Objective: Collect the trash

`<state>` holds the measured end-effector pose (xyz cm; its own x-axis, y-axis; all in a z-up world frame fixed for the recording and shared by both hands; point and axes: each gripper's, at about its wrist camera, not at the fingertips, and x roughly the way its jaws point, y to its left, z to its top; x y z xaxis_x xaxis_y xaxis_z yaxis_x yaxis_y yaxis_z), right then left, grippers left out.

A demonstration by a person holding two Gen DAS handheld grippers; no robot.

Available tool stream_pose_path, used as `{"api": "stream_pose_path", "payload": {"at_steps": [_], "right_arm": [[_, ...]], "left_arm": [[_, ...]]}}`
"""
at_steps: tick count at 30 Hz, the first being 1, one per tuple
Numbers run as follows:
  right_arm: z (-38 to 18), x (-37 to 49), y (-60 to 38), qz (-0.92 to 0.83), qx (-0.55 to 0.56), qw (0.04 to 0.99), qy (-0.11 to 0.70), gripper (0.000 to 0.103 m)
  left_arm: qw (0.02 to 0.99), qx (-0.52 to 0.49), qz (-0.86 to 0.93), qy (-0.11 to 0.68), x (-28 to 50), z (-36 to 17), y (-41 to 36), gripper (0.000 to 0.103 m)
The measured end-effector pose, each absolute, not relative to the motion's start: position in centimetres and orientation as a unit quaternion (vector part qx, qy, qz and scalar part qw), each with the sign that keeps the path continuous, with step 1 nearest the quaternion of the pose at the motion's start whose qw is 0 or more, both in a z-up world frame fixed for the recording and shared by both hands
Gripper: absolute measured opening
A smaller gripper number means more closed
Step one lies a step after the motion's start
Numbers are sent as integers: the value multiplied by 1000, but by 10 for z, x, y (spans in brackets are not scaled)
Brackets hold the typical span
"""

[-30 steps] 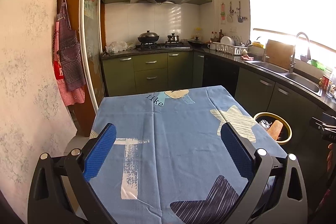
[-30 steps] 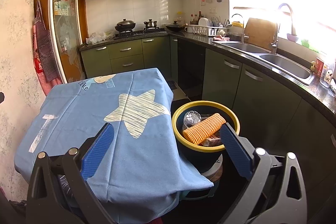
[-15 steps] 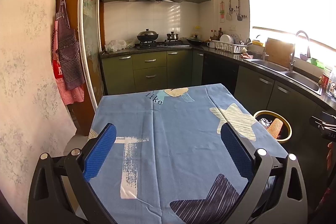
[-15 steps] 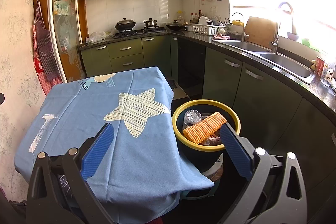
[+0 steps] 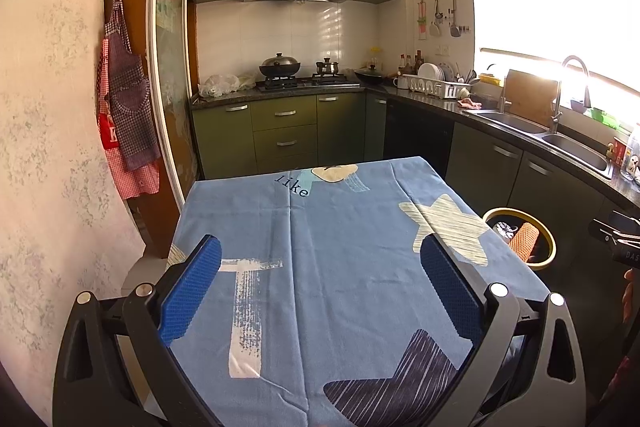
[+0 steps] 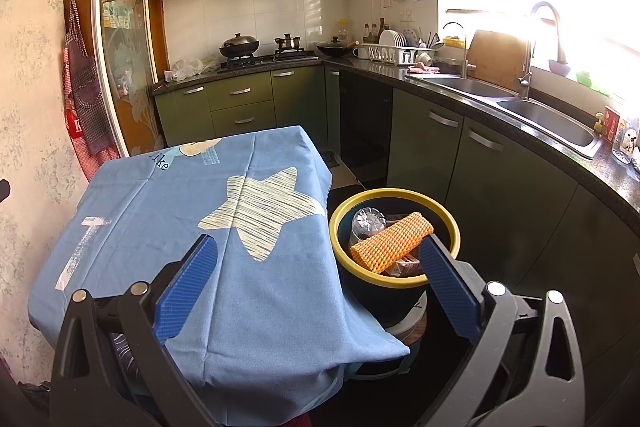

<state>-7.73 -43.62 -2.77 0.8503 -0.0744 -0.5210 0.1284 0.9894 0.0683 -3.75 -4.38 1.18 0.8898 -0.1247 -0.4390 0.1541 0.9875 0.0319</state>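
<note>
Fingers point(image 6: 448, 291) spread empty; bin point(image 6: 394, 281) just ahead.

Bench top point(image 5: 340, 259) under the blue cloth point(image 6: 160, 211) is bare; I see open passage across it. Off its right edge the yellow-rimmed bin point(image 6: 394, 279) stands close against the draped cloth corner. Its mouth is partly blocked by an orange mesh roll point(image 6: 392, 241) lying across it. Dark green cabinets point(image 6: 480, 167) wall in the right side just beyond the bin.
</note>
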Motion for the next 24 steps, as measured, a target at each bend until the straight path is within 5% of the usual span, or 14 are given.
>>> {"api": "stream_pose_path", "payload": {"at_steps": [24], "right_arm": [[-28, -75, -435, -53, 51, 960, 269, 96]], "left_arm": [[971, 34, -73, 225, -35, 11, -42, 98]]}}
